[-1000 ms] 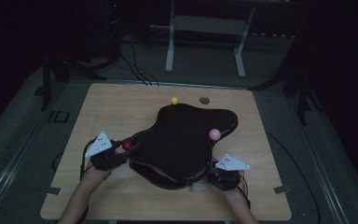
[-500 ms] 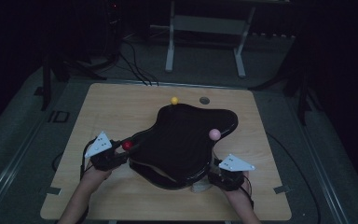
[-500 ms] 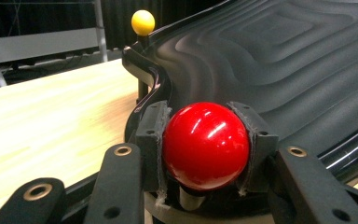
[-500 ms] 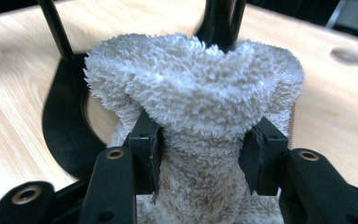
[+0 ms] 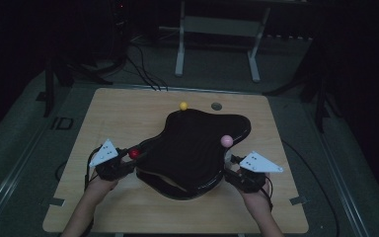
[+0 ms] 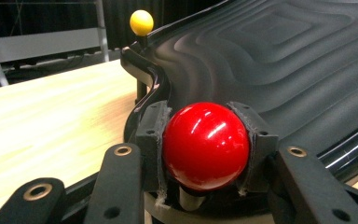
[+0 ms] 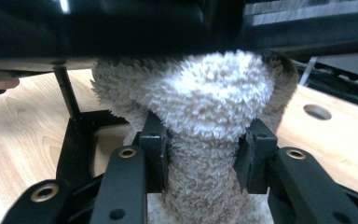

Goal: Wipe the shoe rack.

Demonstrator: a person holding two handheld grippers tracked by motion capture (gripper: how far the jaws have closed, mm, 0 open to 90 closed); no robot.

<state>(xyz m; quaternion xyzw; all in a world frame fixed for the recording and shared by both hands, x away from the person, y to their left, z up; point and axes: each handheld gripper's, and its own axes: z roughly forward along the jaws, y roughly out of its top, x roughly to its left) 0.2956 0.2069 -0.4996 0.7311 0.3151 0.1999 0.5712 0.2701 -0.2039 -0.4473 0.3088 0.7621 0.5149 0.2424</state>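
High view looks down on a black wavy tray (image 5: 192, 148) sitting on the wooden surface (image 5: 128, 113), with my left hand-held gripper (image 5: 121, 165) at its near left corner and my right hand-held gripper (image 5: 237, 173) at its near right edge. From up there I also see a yellow ball (image 5: 183, 105) at the tray's far corner, a pink ball (image 5: 226, 141) on its right side, and a small round hole (image 5: 216, 106) in the surface just beyond the tray.

My left gripper view gives what the high view cannot: the red ball (image 6: 206, 145) sits squarely between my jaws, both pads pressed against its sides, so that hand-held gripper is clamped on it. The ball stands on a short pale stem, with the tray's ridged top rising just behind it.

My right gripper view shows a fluffy beige cloth (image 7: 205, 121) bunched between my jaws, pads squeezing it, directly under the tray's dark rim. These jaws have just been closing on the cloth.

The tray takes up the middle of the surface. Bare wood lies open to the left, along the near edge and toward the far left corner; the right margin is narrower. My right hand is near the front edge of the surface.
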